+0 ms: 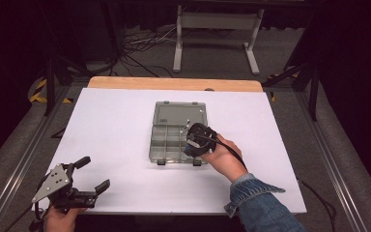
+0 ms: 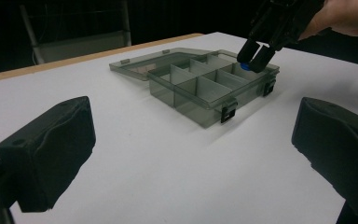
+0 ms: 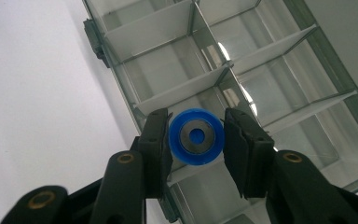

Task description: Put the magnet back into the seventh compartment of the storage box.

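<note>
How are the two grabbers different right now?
The left gripper has its jaws spread wide with nothing between them, while the right gripper is closed on a blue round piece. The left gripper sits low near the table's front left corner, away from the divided box; the right gripper hangs over the box's compartments. Both have black jaws and are hand-held.

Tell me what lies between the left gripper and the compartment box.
Nothing: bare white table stretches between the open left gripper and the compartment box, plain in the left gripper view and the high view.
</note>
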{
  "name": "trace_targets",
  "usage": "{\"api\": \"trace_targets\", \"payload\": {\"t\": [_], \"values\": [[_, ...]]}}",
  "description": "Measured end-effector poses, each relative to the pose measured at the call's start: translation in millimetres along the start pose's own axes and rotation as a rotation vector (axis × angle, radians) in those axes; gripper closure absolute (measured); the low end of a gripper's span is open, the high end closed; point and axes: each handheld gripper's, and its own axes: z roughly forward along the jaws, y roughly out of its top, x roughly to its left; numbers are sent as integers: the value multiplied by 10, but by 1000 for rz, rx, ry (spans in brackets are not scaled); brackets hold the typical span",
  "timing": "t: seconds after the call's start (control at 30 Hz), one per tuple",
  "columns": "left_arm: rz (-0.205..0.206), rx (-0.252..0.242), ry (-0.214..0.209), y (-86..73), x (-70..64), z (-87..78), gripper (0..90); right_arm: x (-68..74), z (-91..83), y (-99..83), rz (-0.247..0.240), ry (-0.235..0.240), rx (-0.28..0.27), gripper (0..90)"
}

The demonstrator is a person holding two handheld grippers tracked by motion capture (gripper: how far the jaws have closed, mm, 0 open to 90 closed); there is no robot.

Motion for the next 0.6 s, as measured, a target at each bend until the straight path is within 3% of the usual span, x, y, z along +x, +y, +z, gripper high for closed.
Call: {"api": "trace_targets", "payload": {"t": [0.6], "values": [[-1,1,-3,0,4,-4,4,-6,152,35,-4,-4,42,612]]}}
